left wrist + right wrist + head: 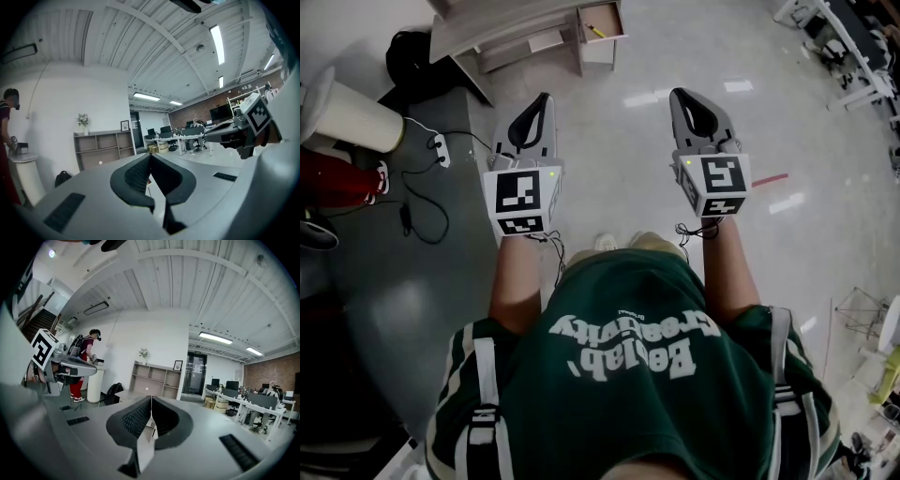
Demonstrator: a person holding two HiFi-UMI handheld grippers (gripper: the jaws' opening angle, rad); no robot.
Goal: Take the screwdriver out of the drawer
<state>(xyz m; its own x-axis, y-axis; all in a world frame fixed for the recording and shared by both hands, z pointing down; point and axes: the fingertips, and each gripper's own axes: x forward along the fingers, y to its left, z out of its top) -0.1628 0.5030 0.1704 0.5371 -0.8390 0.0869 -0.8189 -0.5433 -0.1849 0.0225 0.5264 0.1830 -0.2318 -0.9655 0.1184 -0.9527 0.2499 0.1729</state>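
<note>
Pale glossy floor (806,112) filled most of my head view, with a darker grey floor strip (412,309) along its left side. The wearer's dark green printed shirt (637,347) took up the bottom of the view. At the top edge stood a low pale-wood cabinet (502,28). A white cylindrical pedestal (342,114) stood at the far left.

The left gripper (546,97) and right gripper (677,94) were held side by side above the floor. Both pointed towards the cabinet, well apart from it. In the left gripper view I saw its black ribbed pads (136,176) pressed together at the tips with nothing between them. The right gripper view showed the same, its pads (136,418) clenched tip to tip on nothing.

The cabinet's small wooden drawer (622,19) stood pulled out. The slim yellow screwdriver (595,30) lay diagonally inside the drawer, untouched by either gripper.
</note>
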